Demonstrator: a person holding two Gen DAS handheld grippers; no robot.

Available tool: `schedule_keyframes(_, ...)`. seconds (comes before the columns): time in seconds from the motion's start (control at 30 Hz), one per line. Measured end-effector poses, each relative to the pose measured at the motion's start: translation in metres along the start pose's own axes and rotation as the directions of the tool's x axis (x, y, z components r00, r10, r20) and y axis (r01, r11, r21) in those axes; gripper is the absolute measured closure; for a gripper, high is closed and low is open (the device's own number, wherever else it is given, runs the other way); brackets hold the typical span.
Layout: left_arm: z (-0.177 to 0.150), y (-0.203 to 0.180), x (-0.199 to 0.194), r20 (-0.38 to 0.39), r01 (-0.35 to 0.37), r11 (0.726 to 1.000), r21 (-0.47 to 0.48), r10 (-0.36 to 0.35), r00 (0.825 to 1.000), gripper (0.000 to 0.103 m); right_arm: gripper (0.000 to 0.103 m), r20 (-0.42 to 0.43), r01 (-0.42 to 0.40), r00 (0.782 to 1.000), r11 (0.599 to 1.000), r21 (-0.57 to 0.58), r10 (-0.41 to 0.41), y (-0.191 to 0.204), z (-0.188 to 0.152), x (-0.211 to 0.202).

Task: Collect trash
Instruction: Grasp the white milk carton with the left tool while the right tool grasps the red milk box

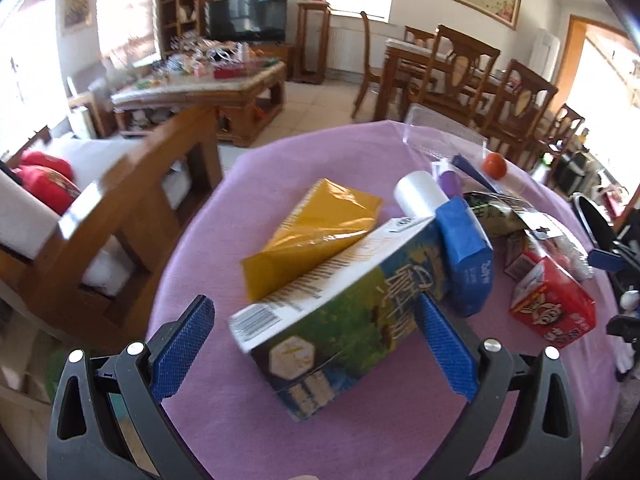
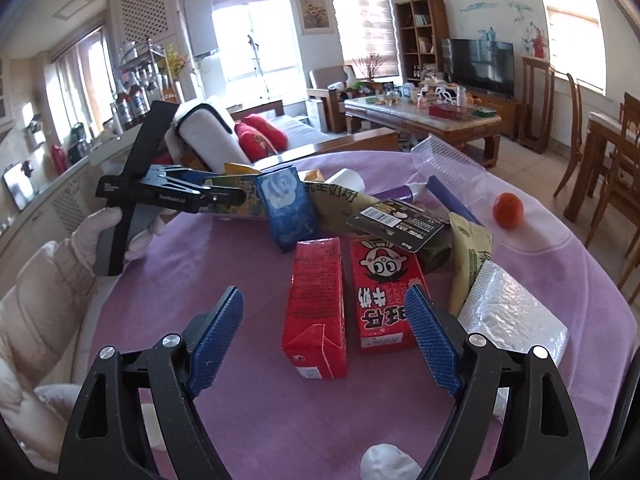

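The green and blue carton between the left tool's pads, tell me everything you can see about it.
The green and blue carton is a long printed cardboard box with a barcode, white text panel and a hexagon mark on its end. It lies tilted on its side on the purple tablecloth, resting against the yellow pouch and touching the blue packet. The left tool straddles it, open; one pad looks close to its side, contact unclear.

Daylight from blown-out windows [image 2: 256, 44], bright room. Left wrist view motion-blurred; right wrist sharp. Heavy fisheye bending, dark vignette corners.
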State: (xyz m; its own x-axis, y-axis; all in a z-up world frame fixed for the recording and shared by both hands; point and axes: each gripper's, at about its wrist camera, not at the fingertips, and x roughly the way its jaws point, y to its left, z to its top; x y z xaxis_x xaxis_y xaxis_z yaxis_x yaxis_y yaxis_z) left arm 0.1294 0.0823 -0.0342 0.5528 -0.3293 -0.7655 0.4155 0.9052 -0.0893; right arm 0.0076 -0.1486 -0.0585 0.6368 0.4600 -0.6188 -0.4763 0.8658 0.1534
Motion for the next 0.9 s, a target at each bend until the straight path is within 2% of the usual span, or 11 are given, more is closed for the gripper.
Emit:
schedule_keyframes(0.17,-0.002,-0.013,0.005,-0.023,0.002,0.999,0.042,-0.001,1.000,0.005,0.021,-0.019,0.000,1.000,1.000,-0.001,0.000,0.005,0.006,0.007)
schedule_keyframes(0.23,-0.004,-0.017,0.004,-0.031,0.016,0.999,0.037,-0.015,0.999,0.012,0.024,-0.036,-0.001,0.999,1.000,-0.009,0.000,0.008,0.011,0.014)
schedule_keyframes(0.27,-0.004,-0.020,0.002,-0.025,0.019,0.999,0.037,-0.018,1.000,0.014,0.029,-0.048,0.007,0.999,1.000,-0.011,-0.007,0.010,0.012,0.018)
schedule_keyframes(0.3,-0.005,-0.022,0.000,-0.018,0.014,0.999,0.038,-0.014,1.000,0.019,0.043,-0.069,0.022,0.997,1.000,-0.016,-0.023,0.011,0.014,0.024)
schedule_keyframes(0.33,-0.006,-0.023,-0.001,-0.015,0.008,0.999,0.038,-0.007,1.000,0.023,0.049,-0.089,0.036,0.995,0.999,-0.026,-0.038,0.013,0.014,0.029)
schedule_keyframes(0.5,-0.009,-0.032,-0.007,-0.001,0.024,1.000,0.007,-0.024,1.000,0.042,0.063,-0.130,0.093,0.986,0.991,-0.101,-0.105,0.029,0.008,0.038)
schedule_keyframes(0.6,-0.013,-0.040,-0.009,0.001,0.029,1.000,0.005,-0.029,1.000,0.048,0.063,-0.147,0.072,0.985,0.991,-0.112,-0.088,0.035,0.006,0.040)
schedule_keyframes(0.67,-0.015,-0.046,-0.005,-0.014,0.019,1.000,0.012,-0.019,1.000,0.048,0.063,-0.158,0.074,0.983,0.990,-0.116,-0.092,0.035,0.002,0.041)
schedule_keyframes(0.77,-0.018,-0.058,0.011,-0.071,-0.049,0.998,0.049,0.052,0.996,0.048,0.063,-0.185,0.104,0.975,0.989,-0.101,-0.121,0.032,-0.001,0.048)
schedule_keyframes(0.8,-0.016,-0.061,0.013,-0.075,-0.066,0.996,0.056,0.071,0.995,0.049,0.067,-0.180,0.103,0.976,0.990,-0.098,-0.120,0.032,-0.001,0.047)
schedule_keyframes(0.9,-0.013,-0.060,0.014,-0.073,0.014,1.000,0.007,-0.013,0.997,0.058,0.070,-0.176,0.076,0.981,0.995,-0.067,-0.087,0.030,0.000,0.045)
